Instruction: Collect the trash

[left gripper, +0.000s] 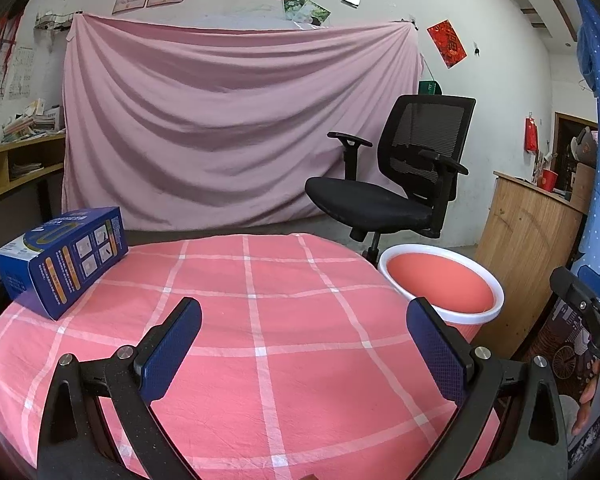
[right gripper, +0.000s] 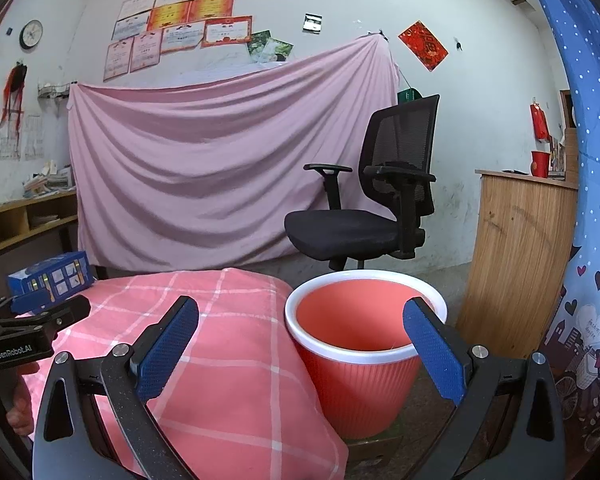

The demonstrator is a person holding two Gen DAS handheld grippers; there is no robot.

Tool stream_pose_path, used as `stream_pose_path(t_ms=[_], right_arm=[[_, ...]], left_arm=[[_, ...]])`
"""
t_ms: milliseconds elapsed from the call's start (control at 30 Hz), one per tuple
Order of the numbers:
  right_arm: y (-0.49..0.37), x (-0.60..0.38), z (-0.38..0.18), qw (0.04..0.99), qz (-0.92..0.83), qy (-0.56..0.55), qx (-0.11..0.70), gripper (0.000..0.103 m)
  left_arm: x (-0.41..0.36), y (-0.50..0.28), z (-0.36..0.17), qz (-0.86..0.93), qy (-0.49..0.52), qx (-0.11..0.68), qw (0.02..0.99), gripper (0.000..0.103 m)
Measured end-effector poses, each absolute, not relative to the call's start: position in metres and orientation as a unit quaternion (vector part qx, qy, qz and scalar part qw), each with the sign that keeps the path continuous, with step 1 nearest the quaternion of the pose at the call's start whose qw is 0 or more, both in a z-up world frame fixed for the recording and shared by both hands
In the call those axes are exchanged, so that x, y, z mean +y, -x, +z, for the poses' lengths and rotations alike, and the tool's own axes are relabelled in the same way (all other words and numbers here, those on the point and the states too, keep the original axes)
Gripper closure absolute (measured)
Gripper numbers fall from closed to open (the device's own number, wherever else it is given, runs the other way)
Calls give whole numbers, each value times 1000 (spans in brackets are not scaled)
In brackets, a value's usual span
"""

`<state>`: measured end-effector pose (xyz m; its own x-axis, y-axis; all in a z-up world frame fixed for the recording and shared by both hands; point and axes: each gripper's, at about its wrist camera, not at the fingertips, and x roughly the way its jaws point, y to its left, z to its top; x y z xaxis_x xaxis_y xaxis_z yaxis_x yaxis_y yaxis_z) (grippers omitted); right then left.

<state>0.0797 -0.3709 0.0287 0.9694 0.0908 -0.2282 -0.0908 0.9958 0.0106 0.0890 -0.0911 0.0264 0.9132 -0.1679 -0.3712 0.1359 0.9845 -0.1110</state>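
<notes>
A blue carton box (left gripper: 62, 258) lies on the far left of the pink checked tablecloth (left gripper: 260, 320); the right wrist view shows the box (right gripper: 52, 278) small at the left. A coral bin with a white rim (right gripper: 364, 344) stands beside the table's right edge, and the bin (left gripper: 444, 284) appears empty inside. My left gripper (left gripper: 304, 312) hovers open over the cloth, right of the box, holding nothing. My right gripper (right gripper: 302, 312) is open in front of the bin, between table edge and bin, also holding nothing.
A black office chair (left gripper: 396, 176) stands behind the bin. A wooden counter (right gripper: 516, 256) with a red cup is at the right, beside a blue patterned curtain (right gripper: 588, 240). A pink sheet (left gripper: 228, 120) hangs on the back wall. Shelves with papers (left gripper: 16, 160) sit left.
</notes>
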Motion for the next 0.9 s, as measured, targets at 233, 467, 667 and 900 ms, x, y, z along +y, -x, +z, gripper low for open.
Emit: stream_pose_path(t_ms=[233, 467, 667, 900], right_arm=[[-80, -371, 29, 992, 47, -2, 117, 0], [-81, -370, 29, 992, 49, -4, 120, 0], [-82, -369, 28, 991, 51, -3, 123, 0], [-82, -366, 27, 991, 55, -1, 126, 0]], left_arm=[[-89, -88, 26, -78, 42, 192, 977, 3], [-88, -87, 26, -78, 43, 192, 977, 3], [-87, -87, 25, -77, 48, 196, 976, 3], [-89, -86, 25, -80, 37, 189, 978, 3]])
